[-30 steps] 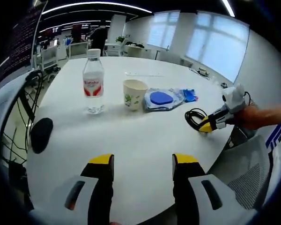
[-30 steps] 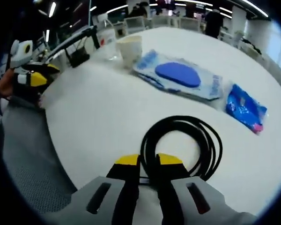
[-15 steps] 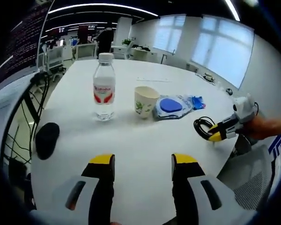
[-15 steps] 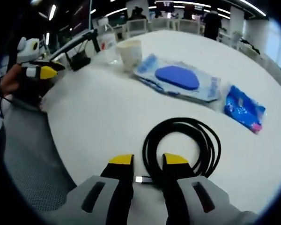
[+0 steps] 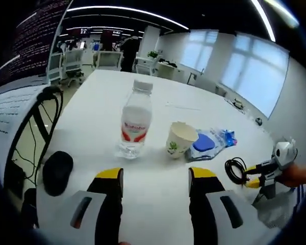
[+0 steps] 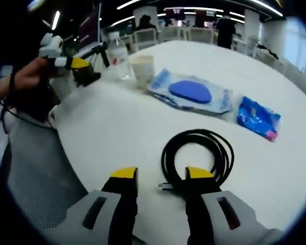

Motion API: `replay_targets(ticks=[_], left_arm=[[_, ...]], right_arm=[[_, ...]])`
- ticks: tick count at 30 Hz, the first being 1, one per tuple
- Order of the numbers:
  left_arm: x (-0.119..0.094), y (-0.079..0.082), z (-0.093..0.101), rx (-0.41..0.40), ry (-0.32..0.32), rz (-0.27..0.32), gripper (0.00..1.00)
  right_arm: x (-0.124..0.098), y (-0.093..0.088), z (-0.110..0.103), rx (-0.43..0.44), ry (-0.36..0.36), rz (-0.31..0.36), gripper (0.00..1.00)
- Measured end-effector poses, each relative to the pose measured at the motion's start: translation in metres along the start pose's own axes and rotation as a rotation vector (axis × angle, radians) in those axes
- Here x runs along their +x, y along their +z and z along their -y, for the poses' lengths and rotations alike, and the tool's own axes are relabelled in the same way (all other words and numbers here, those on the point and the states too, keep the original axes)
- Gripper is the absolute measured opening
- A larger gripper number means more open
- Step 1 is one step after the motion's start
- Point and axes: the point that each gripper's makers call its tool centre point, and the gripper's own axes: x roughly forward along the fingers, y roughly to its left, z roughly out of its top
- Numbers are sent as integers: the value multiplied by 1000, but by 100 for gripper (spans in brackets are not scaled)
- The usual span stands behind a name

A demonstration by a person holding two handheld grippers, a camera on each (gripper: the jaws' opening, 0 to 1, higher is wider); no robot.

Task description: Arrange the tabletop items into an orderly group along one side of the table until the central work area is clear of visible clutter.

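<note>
- Right at the near table (image 6: 117, 138) edge, the right gripper (image 6: 155, 176) sits with its jaws spread and nothing between them. The cable's plug end lies in the gap, but neither jaw touches it.
- Just past those jaws is the cable (image 6: 196, 155), coiled flat on the white top. It's straight ahead and a touch right of the tongs, with its loose plug tail pointing back toward them. So the right hand is clearly the nearer one for it.
- In the left gripper view the left gripper (image 5: 155, 176) is also wide open and empty, hovering over the near edge. The mouse (image 5: 57, 172) sits off to its left.
- Further out from the left jaws stands the bottle (image 5: 134, 122), upright, with the cup (image 5: 180, 139) just beside it on the right.
- Beyond the cup lies the clear pouch (image 6: 191, 93) with a blue pad inside, then the small blue packet (image 6: 258, 118) near it.
- Everything's pretty much strung along one line already. My guess is the cable is the piece to deal with next, and it's floppy, so the coil may come undone when lifted.
</note>
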Motion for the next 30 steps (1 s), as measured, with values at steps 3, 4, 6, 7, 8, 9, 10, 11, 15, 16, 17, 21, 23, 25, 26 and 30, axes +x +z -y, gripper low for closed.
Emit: replay_targets(ticks=[3,4,6,7,8,9,10,11,15,16,17,21,23,25,26,30], left_arm=[[8,14,-2,-18,5,23,53],[11,18,-2,-25,2,32,53],[18,23,-3,-33,2,39,56],[21,25,-3,-32,5,40,57],[26,28,-5,-32,9,40,58],[30,31,-5,-37,10,43,59],[32,34,-6,-41,12,47,59],[37,37,-7,-44,16,53,60],[50,43,-11,-43,28,54,62],[53,44,-11,-43,30,53,62],[56,44,-12,-41,31,50,62],[69,45,-14,-34,36,44,61],[74,46,-13,-18,35,40,60],[78,45,-14,-5,39,33,59],[80,45,-14,-4,38,31,58],[86,47,-20,-15,48,35,56]], right_arm=[[-4,0,-3,23,-2,16,36],[-5,0,-5,28,-3,22,36],[-6,-1,-8,37,-1,27,36],[-7,-2,-9,40,0,28,37],[-7,-3,-10,43,-1,28,37],[-8,-4,-10,45,-2,28,37],[-9,-4,-11,48,-2,27,37],[-10,-5,-11,50,-2,25,37],[-17,2,-10,74,-19,49,37],[-19,3,-10,78,-22,55,38],[-20,4,-10,79,-26,59,38],[-25,9,-12,89,-29,75,38],[-25,9,-15,90,-25,78,39],[-26,10,-16,95,-21,84,39],[-25,11,-17,100,-17,87,40],[-25,12,-20,102,-12,92,43]])
